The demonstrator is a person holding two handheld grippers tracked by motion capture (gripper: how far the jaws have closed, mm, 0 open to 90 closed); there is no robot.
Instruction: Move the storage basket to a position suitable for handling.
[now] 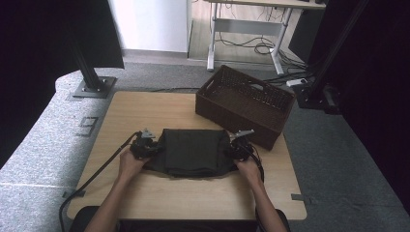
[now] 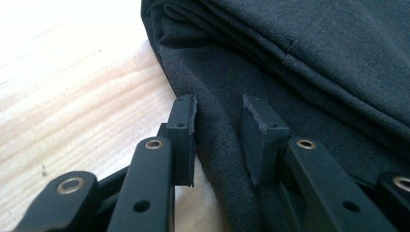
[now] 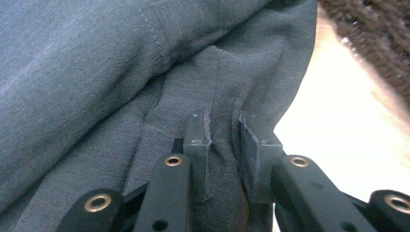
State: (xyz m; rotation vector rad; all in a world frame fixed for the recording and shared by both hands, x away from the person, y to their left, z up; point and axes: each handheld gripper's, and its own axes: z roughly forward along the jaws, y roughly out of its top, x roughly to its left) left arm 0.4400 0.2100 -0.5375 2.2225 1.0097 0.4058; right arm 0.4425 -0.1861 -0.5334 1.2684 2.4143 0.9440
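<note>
A folded dark grey cloth (image 1: 193,152) lies flat in the middle of the wooden table (image 1: 193,195). My left gripper (image 1: 153,146) is at the cloth's left edge. In the left gripper view the left gripper (image 2: 218,121) stands open, its jaws apart on either side of the lowest layer of the cloth (image 2: 314,48). My right gripper (image 1: 231,150) is at the cloth's right edge. In the right gripper view the right gripper (image 3: 225,130) has its jaws close together, with a wrinkled ridge of the cloth (image 3: 87,72) pinched between them.
A dark brown wicker basket (image 1: 251,79) sits on the table's far right corner, just beyond the right gripper, and its weave (image 3: 372,43) shows in the right gripper view. Bare tabletop (image 2: 72,72) lies left of the cloth and along the near edge.
</note>
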